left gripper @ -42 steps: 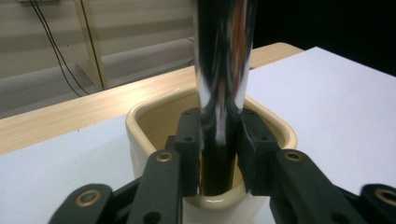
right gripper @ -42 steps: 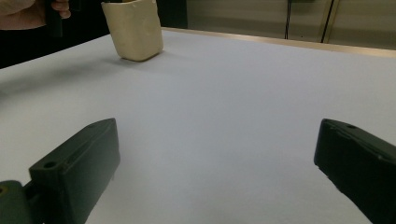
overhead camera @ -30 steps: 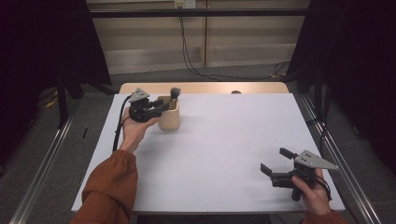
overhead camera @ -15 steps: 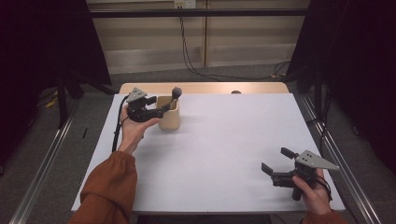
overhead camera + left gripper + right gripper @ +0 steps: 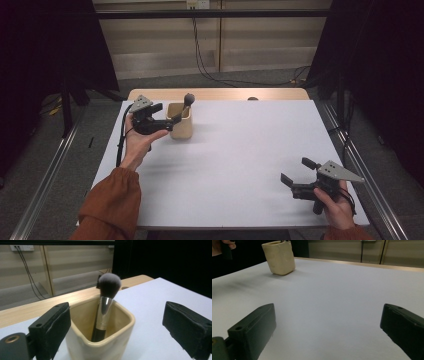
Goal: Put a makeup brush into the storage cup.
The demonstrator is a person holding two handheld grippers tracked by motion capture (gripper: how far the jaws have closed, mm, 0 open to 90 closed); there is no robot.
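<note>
A cream square cup [image 5: 181, 125] stands on the white table at the far left. A makeup brush [image 5: 188, 99] with a grey head leans inside it, handle down. My left gripper [image 5: 165, 118] is just left of the cup and open. Its jaws have just been opening, and nothing is pressed between them. In the left gripper view the cup [image 5: 100, 342] and the brush [image 5: 106, 300] sit ahead, between the two wide-spread pads [image 5: 53, 327]. My right gripper [image 5: 295, 171] rests open near the front right of the table with nothing in it. The right gripper view shows the cup [image 5: 279, 257] far off.
The white table top [image 5: 235, 150] has a wooden strip [image 5: 220, 93] along its far edge, with a small dark spot [image 5: 252, 98] on it. Metal rails [image 5: 47, 165] run along the floor on both sides, and cables [image 5: 205, 60] hang behind the table.
The left gripper's jaws have spread and let go of the brush, which now stands free in the cup. The left hand has drawn back slightly to the left. The right hand has not moved.
</note>
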